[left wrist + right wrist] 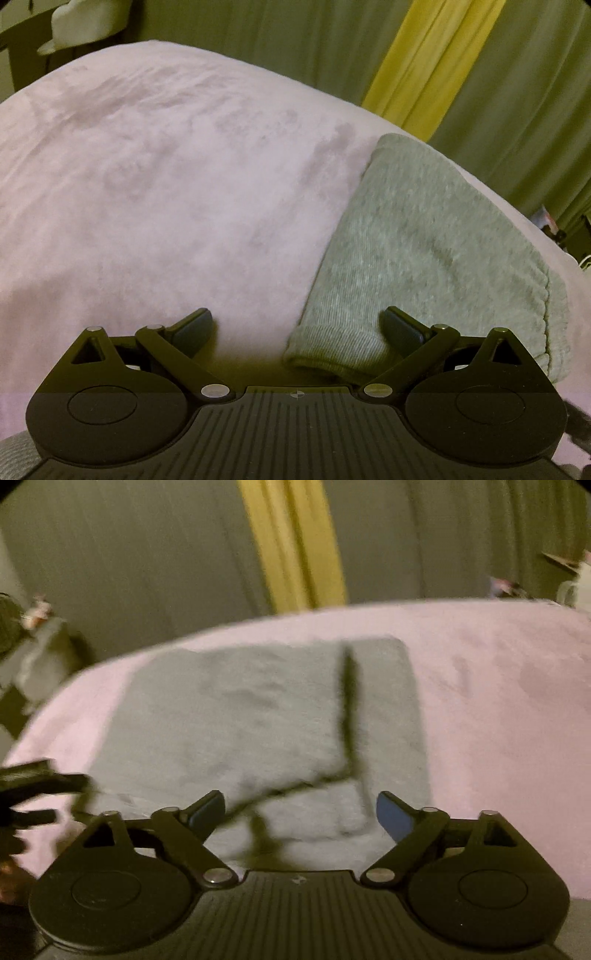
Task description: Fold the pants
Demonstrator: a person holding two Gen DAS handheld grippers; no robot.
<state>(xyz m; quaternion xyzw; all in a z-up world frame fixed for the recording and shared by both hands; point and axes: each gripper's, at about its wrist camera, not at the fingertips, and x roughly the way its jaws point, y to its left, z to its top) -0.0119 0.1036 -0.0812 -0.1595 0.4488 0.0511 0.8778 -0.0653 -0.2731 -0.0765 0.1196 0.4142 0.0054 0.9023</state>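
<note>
- Your left gripper [298,326] has its jaws spread wide, with nothing pressed between the pads.
- The folded grey knit pants [424,254] lie on the pale pink plush bedcover [147,177], towards the right of your left wrist view.
- The near ribbed edge of the pants sits in the gap between your left jaws, closer to the right-hand one; that dark pad [402,328] shows over the grey cloth, and you cannot tell from here whether it touches. The left-hand pad stands over bare pink cover.
- Your right gripper [301,810] is also wide open and holds nothing.
- In your right wrist view, which is blurred, the pants form a rough grey rectangle just ahead of the jaws, with the upper folded layer ending in a dark edge that runs up the cloth and turns across it near you.
- The near part of the bundle lies between your right jaws; the blue right-hand pad [393,818] stands at the bundle's right edge, the left-hand pad over its near left part.
- A dark blurred shape, likely your other gripper, shows at the left edge of that view [33,790], beside the pants' near left corner.
- Beyond the bed hang grey-green curtains [129,554] with a yellow strip [291,542] between them.
</note>
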